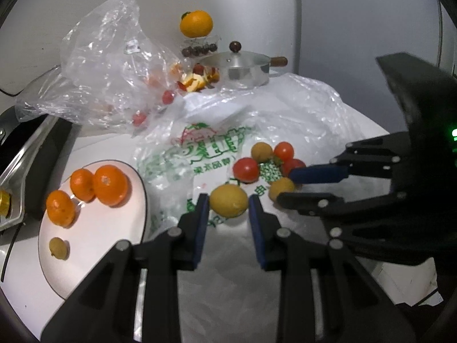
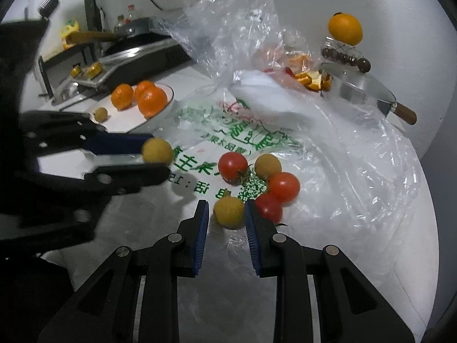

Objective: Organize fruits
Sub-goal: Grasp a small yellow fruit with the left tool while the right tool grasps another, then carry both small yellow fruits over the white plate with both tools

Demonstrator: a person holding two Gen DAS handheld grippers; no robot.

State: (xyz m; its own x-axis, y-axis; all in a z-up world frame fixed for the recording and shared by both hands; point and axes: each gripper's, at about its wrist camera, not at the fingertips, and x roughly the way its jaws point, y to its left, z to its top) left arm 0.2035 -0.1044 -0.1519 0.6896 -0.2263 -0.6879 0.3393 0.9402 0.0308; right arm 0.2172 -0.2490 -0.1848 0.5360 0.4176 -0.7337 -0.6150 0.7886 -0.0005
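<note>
The left tongs (image 1: 227,204) are straddling a yellow fruit (image 1: 228,204), pads just beside it, not visibly pinching. The right tongs (image 2: 227,211) are likewise bracketing a second yellow fruit (image 2: 229,212), jaws narrow but apart. Three oranges (image 1: 110,185) and one small fruit are sitting on the plate (image 1: 94,260); tomatoes (image 2: 232,166) are waiting on the printed bag (image 2: 242,131). Both are reaching low over the bench.

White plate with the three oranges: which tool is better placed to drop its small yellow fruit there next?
Left. The left tool brackets a small yellow round fruit right beside the white plate; the right tool, around another yellow fruit, sits farther away.
</note>
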